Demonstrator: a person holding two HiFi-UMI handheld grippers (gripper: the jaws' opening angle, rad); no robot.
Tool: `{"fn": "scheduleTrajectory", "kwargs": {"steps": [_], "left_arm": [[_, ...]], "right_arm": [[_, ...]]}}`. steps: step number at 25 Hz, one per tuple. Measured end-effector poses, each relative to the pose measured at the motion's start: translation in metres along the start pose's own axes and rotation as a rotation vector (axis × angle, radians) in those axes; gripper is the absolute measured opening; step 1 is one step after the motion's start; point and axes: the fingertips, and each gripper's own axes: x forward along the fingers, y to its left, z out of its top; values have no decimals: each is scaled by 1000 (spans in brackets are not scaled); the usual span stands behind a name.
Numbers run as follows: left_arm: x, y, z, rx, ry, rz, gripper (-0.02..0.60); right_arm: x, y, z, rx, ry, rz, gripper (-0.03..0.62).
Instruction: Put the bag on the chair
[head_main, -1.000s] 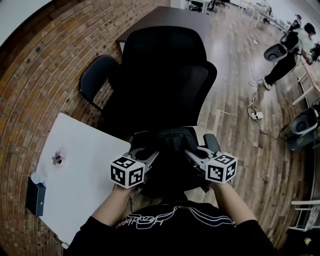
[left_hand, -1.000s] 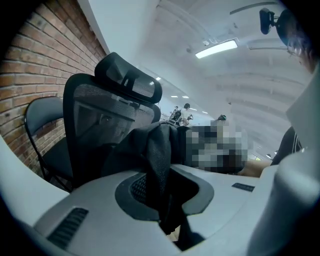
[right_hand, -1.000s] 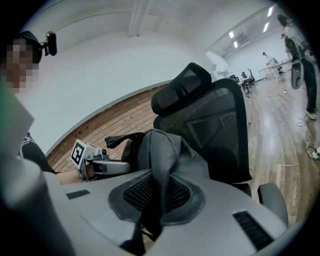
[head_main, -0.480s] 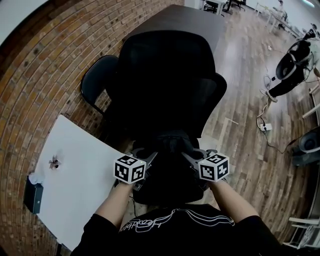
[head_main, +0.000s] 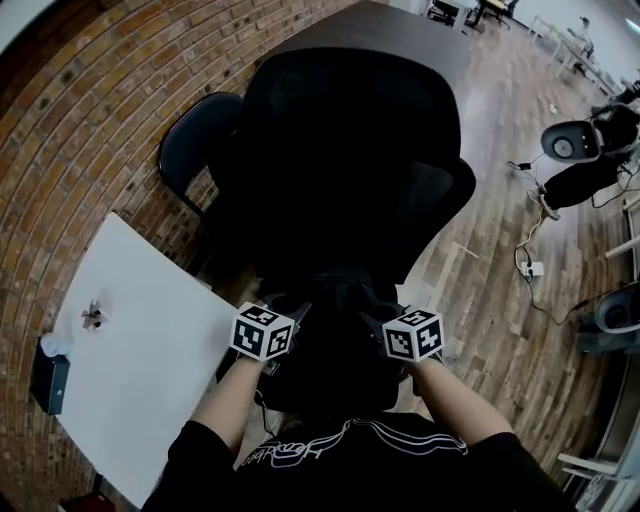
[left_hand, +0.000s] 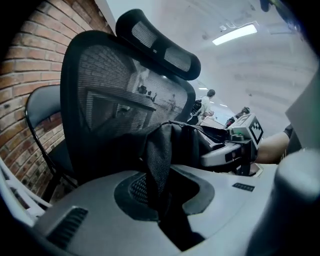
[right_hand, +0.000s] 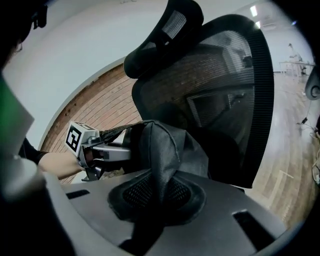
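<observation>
A black fabric bag (head_main: 335, 345) hangs between my two grippers, just in front of the black mesh office chair (head_main: 350, 150). My left gripper (head_main: 292, 314) is shut on a fold of the bag (left_hand: 159, 165) on its left side. My right gripper (head_main: 376, 322) is shut on a fold (right_hand: 159, 160) on its right side. Each gripper view shows the other gripper across the bag: the right gripper (left_hand: 227, 150) and the left gripper (right_hand: 102, 150). The chair's mesh back (left_hand: 115, 100) and headrest (right_hand: 165, 35) rise close behind. The bag hides the seat, and I cannot tell whether it touches it.
A white table (head_main: 130, 360) stands at my left with a dark box (head_main: 48, 375) at its edge. A black folding chair (head_main: 195, 140) leans by the brick wall. A dark table (head_main: 400, 30) lies behind the office chair. Cables (head_main: 530, 265) and other chairs (head_main: 570, 140) sit on the wood floor at right.
Both grippers have carried the bag forward, closer to the office chair, which now fills more of the head view. Both grips on the bag look unchanged.
</observation>
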Motion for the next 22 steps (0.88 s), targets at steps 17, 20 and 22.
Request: {"fn": "scheduleTrajectory", "kwargs": {"steps": [17,20,22], "left_arm": [[14,18,-14,-65,-49,-23,77],[12,22,-16,-98,-50,-7,104],[10,24,-18,-128,-53,8,147]], "right_arm": [[21,-13,-8,10,67,24,45],[20,-11,-9,0,70,30,95],[18,-12,-9,-7,73,24,136]]}}
